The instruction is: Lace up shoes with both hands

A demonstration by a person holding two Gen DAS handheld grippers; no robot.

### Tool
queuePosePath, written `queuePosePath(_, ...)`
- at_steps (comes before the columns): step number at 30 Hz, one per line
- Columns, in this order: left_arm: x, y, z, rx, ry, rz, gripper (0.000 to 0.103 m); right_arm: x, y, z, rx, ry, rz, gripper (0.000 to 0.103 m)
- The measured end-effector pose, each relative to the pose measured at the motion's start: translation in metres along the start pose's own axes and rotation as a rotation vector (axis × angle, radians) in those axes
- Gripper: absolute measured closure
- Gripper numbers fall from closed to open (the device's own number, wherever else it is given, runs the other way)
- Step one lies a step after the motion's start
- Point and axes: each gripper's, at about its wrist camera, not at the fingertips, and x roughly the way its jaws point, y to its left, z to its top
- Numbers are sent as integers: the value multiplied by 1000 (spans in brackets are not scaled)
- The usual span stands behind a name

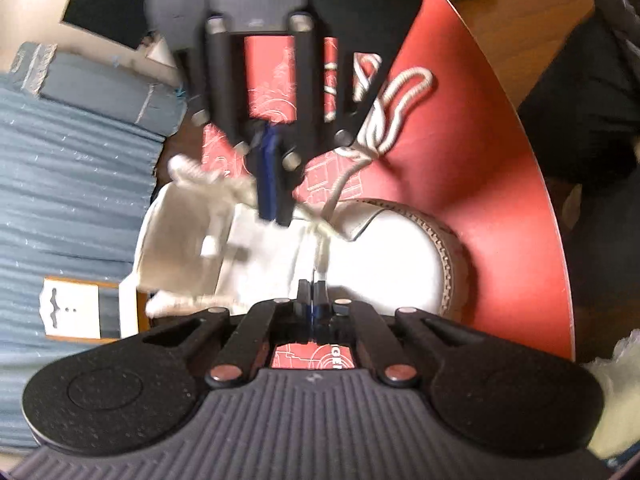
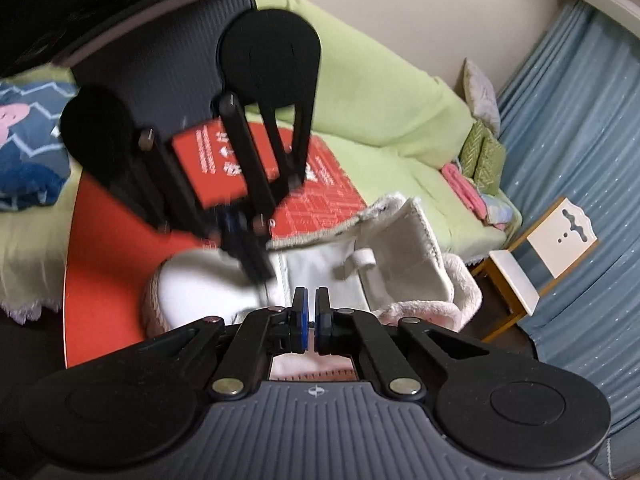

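A white high-top shoe (image 1: pixel 380 256) (image 2: pixel 200 280) lies on its side on a round red table (image 1: pixel 500 200) (image 2: pixel 108 260). My left gripper (image 1: pixel 313 292) (image 2: pixel 262 274) is shut on a white lace (image 1: pixel 320 248) that rises from the shoe's throat. From the opposite side my right gripper (image 2: pixel 311 300) (image 1: pixel 274 212) reaches the shoe's open top and is shut. Blur hides whether any lace is pinched in it. Loose lace loops (image 1: pixel 400 96) lie on the table beyond the shoe.
A red printed sheet (image 1: pixel 320 176) (image 2: pixel 328 200) lies under the shoe. Blue curtains (image 1: pixel 72 200) (image 2: pixel 580 120) and a small white chair (image 1: pixel 80 312) (image 2: pixel 552 248) stand past the table. A green sofa (image 2: pixel 380 92) runs behind it, with a blue cushion (image 2: pixel 28 152).
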Motion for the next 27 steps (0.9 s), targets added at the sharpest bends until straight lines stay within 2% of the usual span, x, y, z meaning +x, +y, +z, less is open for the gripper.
queuePosePath(4,-13,2,-13,-25,46,53,103,-3,0,-8,1,20,-8,103)
queuePosePath(7,-23,7,-27,-89,55,70,103,-3,0,-13,-19,39,-42,103)
queuePosePath(11,-38,6,-33,-157,-4,68,103,-7,-1,-24,-20,73,-75,103)
queuePosePath(13,-49,-8,-37,-169,-46,62,103,-10,-1,-31,-12,97,-101,103)
queuePosePath(15,-51,-13,-27,-173,-71,62,103,-17,-6,-35,65,93,-117,103)
queuePosePath(17,-54,-25,-15,-192,-92,52,103,-31,-17,-38,271,33,-65,103)
queuePosePath(19,-51,-31,-8,-208,-97,45,103,-45,-31,-48,567,-40,31,93)
queuePosePath(23,-58,-42,3,-259,-101,32,103,-58,-33,-101,1172,-187,263,87)
queuePosePath(27,-73,-50,9,-350,-107,15,103,-48,-18,-128,1443,-298,393,85)
